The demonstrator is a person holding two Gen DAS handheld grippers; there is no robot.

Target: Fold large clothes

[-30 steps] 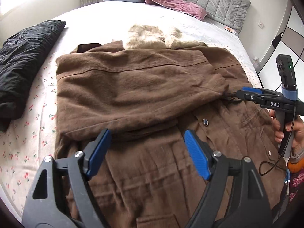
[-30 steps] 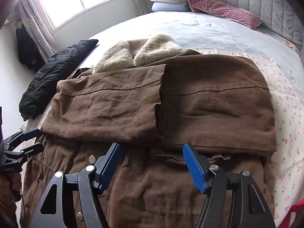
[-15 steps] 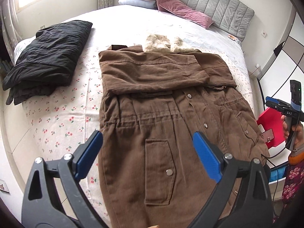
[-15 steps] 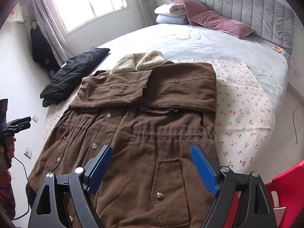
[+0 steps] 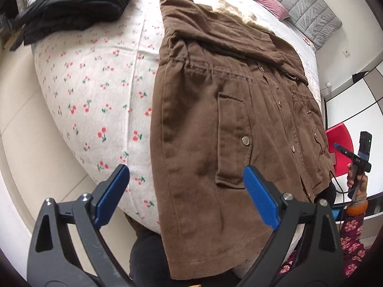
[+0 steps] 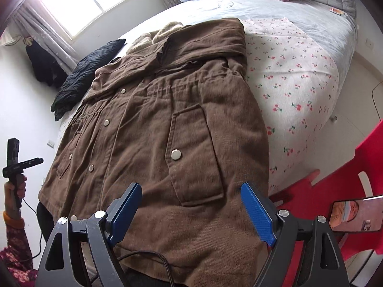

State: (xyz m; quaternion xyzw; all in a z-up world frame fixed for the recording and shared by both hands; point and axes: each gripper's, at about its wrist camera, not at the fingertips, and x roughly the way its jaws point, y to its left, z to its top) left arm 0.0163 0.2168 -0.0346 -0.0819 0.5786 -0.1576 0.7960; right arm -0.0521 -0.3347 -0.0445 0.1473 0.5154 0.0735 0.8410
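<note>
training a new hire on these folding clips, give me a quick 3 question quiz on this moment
1. True or false: the sleeves of the brown coat are already folded across its chest.
2. What lies on the bed beside the coat, toward the window? A) a black garment B) a blue towel C) a pair of jeans
3. Fill in: the left tongs and right tongs are both ____ and hold nothing, each hanging over a lower corner of the coat near its hem.

Key: 1 true; 2 A, the black garment; 3 open.
</note>
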